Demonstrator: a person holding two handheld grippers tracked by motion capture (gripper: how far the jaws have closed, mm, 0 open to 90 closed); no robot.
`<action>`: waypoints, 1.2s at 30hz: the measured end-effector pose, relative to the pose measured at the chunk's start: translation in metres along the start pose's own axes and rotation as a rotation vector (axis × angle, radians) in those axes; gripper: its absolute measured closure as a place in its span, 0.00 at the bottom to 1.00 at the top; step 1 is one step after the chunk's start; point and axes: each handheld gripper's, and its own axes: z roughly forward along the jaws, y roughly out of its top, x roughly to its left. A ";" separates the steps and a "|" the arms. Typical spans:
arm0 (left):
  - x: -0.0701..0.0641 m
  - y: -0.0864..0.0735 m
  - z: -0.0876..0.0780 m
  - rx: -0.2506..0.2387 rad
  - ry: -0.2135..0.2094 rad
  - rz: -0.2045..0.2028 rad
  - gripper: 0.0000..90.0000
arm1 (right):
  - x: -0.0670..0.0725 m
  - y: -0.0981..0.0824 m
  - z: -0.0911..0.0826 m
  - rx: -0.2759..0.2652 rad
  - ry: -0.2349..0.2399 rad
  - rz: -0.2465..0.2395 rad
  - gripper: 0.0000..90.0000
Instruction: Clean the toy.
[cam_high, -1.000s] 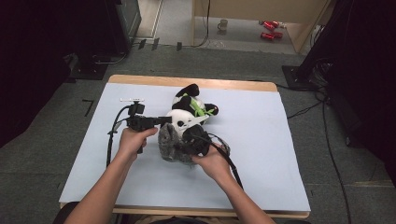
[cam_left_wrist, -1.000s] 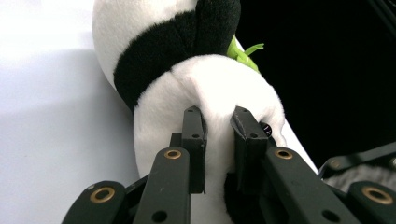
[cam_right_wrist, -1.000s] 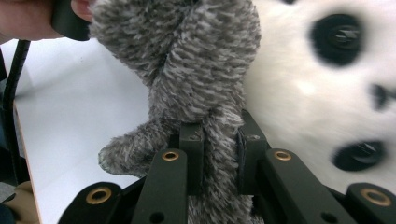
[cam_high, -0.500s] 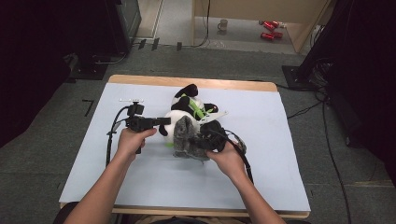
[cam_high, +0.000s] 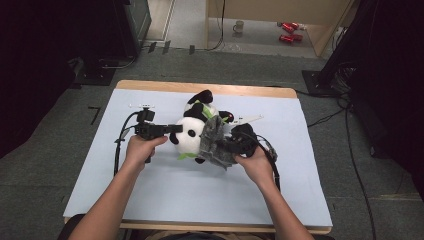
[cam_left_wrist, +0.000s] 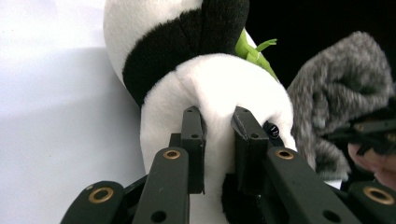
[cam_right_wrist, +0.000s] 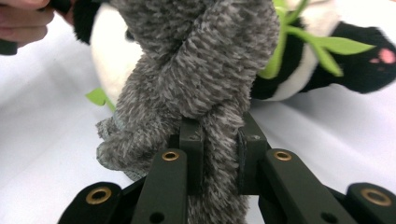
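One table carries one panda, one grey cloth and two tools, each in one hand.

At the left, the left tool lies level, pointing right into the panda's white head. In the left gripper view its jaws are clenched on a fold of that white plush, a black eye just beside the right jaw. The left hand grips the tool's handle, and a black cable loops off it toward the table's left side. A thin white strip lies just beyond that tool.

The panda lies on its side near the middle of the table, closer to the far edge than the near one, green leaves at its chest and one below its head. The cloth is draped against the panda's right side, touching it.

The right tool is clenched on a bunched twist of the cloth; in the right gripper view the grey pile fills the gap between the jaws, and the cloth's lower end hangs down to the table. The right hand holds this tool just right of the cloth. A white pointed strip lies beyond it.

Bare table spreads wide on the near side and to the far right; the left margin is narrower. A wooden edge runs along the far side, near the panda's foot.

On the floor beyond stand one mug and two red things.
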 end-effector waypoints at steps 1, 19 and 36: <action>-0.001 0.000 0.000 0.004 0.002 0.009 0.86 | -0.003 0.000 -0.002 -0.003 -0.004 0.003 0.86; -0.004 -0.004 -0.004 0.029 0.033 0.096 0.83 | -0.051 -0.016 -0.034 -0.066 -0.095 0.126 0.86; -0.009 -0.006 -0.012 0.079 -0.012 0.119 0.85 | -0.089 -0.050 -0.045 -0.050 -0.104 0.231 0.85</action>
